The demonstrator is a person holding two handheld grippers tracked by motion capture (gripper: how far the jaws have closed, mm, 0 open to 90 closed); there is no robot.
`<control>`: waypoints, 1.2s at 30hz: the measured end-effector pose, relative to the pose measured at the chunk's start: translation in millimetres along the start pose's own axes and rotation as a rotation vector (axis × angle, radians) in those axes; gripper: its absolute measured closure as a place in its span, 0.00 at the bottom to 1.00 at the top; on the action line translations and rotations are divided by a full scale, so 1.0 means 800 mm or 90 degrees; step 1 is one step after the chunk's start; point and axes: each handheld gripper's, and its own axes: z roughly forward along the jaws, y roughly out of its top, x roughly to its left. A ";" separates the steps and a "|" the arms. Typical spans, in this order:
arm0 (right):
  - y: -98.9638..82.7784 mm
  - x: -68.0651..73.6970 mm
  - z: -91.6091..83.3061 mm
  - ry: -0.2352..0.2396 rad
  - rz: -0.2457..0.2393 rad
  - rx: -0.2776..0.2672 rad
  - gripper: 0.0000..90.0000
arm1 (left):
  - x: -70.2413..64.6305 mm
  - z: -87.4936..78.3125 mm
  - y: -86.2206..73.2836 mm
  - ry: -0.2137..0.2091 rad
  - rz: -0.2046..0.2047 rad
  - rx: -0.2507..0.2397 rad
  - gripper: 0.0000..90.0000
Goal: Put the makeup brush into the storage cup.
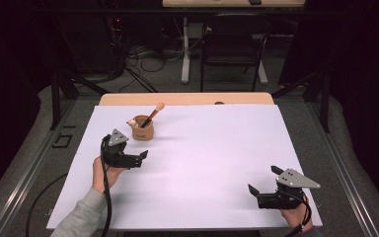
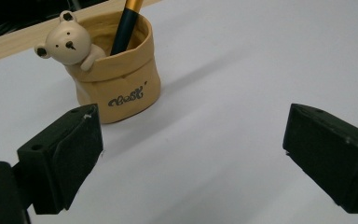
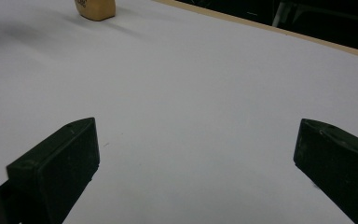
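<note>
A tan pot (image 1: 142, 128) shaped like a folded bag, with a small bear figure (image 2: 65, 45) on its rim, stands upright on the white sheet (image 1: 192, 163) at the back left. A dark-handled brush (image 1: 152, 114) with a pale tip leans out of it. My left gripper (image 1: 139, 159) hovers just in front of the pot (image 2: 120, 81), jaws wide apart and empty. My right gripper (image 1: 262, 180) is near the front right edge of the sheet, open too, with nothing between its jaws. The pot's base (image 3: 95, 9) appears at the top of the right gripper view.
The white sheet covers a wooden table whose far edge (image 1: 185, 98) shows beyond it. A dark chair (image 1: 234, 47) and cables stand on the floor behind the table. A person's grey sleeve (image 1: 81, 217) comes in at the bottom left.
</note>
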 end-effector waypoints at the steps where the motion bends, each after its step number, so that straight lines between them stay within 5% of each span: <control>1: 0.000 0.000 0.000 0.000 0.000 0.002 0.00 | -0.001 -0.001 -0.002 0.000 -0.001 -0.001 0.05; 36: -0.001 0.001 0.001 0.000 0.001 0.001 0.00 | -0.019 -0.039 -0.074 0.016 -0.026 -0.042 0.00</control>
